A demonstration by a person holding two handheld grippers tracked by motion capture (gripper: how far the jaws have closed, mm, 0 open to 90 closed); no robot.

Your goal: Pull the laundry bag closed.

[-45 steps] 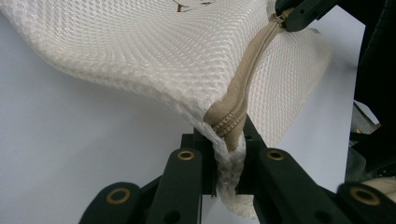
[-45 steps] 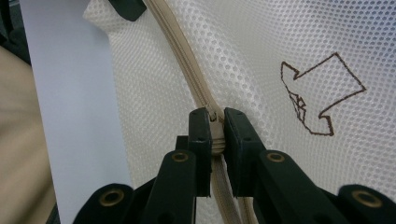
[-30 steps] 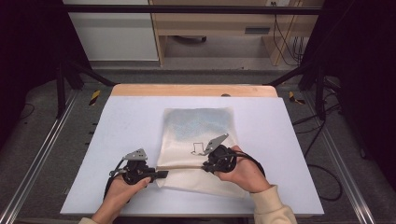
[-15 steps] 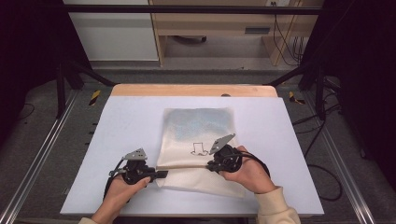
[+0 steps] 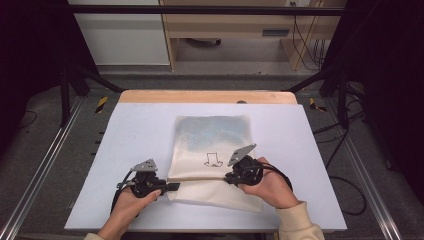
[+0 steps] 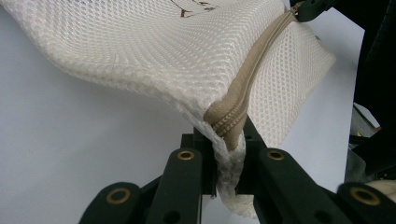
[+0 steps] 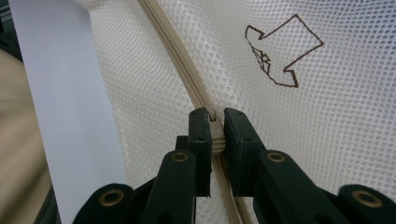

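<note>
My left gripper [image 5: 172,187] pinched the bag [image 5: 212,150] at its zip [image 6: 254,70] end, lower centre of the high view, while my right gripper [image 5: 231,176] (nearer the pull) clamped the pull [image 7: 214,122], zip running between them.

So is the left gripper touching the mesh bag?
Touching: in the left gripper view, the left gripper is clamped on the mesh bag at the zipper end.

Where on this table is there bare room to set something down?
Bare white table lies left of the mesh bag, right of it toward the table's edge, and in a strip between the bag and the wooden far edge. The near edge is crowded: left gripper and right gripper clamp the bag.
</note>
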